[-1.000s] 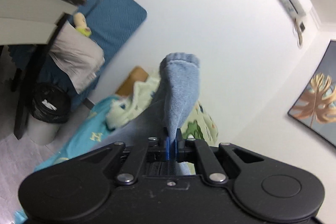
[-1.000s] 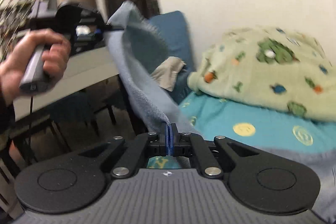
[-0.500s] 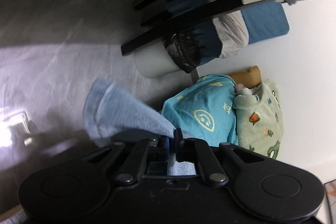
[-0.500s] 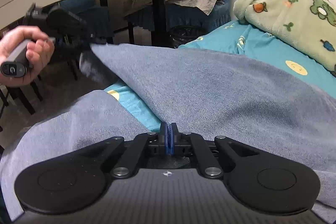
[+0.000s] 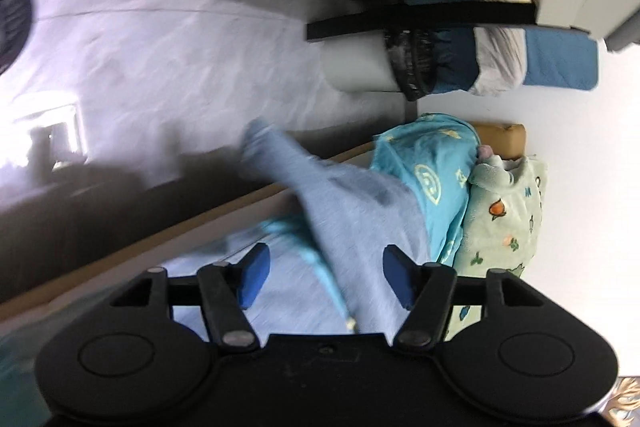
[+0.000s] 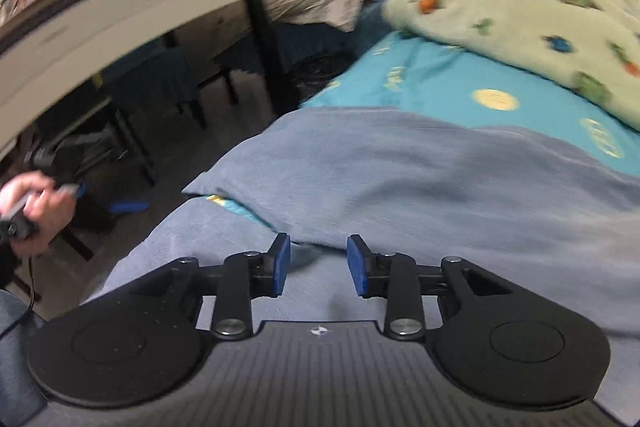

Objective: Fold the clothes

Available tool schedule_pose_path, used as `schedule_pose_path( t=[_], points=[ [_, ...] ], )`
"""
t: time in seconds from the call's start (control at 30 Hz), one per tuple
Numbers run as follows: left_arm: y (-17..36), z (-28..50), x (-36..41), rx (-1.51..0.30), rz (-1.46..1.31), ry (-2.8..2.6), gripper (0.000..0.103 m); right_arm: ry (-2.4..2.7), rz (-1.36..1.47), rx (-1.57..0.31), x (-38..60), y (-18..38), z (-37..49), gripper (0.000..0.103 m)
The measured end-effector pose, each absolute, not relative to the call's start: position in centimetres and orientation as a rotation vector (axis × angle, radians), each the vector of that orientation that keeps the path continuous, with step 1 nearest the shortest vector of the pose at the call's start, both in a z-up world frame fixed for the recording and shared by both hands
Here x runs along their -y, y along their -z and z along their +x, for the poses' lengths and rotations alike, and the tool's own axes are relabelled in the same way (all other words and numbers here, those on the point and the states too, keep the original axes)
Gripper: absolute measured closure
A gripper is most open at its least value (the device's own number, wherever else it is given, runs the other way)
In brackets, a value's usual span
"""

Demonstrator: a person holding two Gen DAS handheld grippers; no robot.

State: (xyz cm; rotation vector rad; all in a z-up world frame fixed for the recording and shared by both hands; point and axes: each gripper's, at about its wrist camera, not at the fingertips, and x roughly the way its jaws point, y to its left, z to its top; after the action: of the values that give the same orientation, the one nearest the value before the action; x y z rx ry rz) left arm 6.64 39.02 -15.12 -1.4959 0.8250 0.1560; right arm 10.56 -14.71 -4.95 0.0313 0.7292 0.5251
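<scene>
The blue-grey garment (image 6: pixel 400 163) is spread on the teal bed sheet (image 6: pixel 440 83), across the middle and lower part of the right wrist picture. A folded flap is laid over the lower layer. The right gripper (image 6: pixel 319 265) has just been opened, and its blue pads are parted with nothing pinched. The left gripper (image 5: pixel 325 277) has just been opened too; cloth is seen between its pads, but it is not squeezed. The cloth looks soft, light and floppy, so it should be taken at corners or edges.
</scene>
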Motion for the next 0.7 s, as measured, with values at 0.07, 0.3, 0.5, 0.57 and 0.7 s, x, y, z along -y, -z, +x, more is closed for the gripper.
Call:
schedule_pose_path(
  t=[0.07, 0.3, 0.5, 0.57, 0.7],
  points=[
    [14.6, 3.9, -40.3, -0.828, -1.504, -0.162, 0.039, -0.459, 0.057, -0.729, 18.1, 3.7, 9.3, 0.062],
    [16.6, -4.4, -42.9, -0.893, -1.584, -0.296, 0.036, -0.125, 0.244, -0.711, 32.0, 1.0, 5.7, 0.060],
    [20.1, -7.2, -41.8, -0.942, -1.702, -0.259, 0.035, 0.294, 0.588, -0.598, 43.9, 1.8, 2.6, 0.042],
    [20.9, -7.0, -41.2, -0.957, -1.718, -0.204, 0.035, 0.431, 0.728, -0.572, 47.3, 3.4, 1.2, 0.041],
    [22.1, -6.0, -40.3, -0.981, -1.722, -0.150, 0.037, 0.618, 1.113, -0.462, 53.0, 7.0, -2.7, 0.039]
  ],
)
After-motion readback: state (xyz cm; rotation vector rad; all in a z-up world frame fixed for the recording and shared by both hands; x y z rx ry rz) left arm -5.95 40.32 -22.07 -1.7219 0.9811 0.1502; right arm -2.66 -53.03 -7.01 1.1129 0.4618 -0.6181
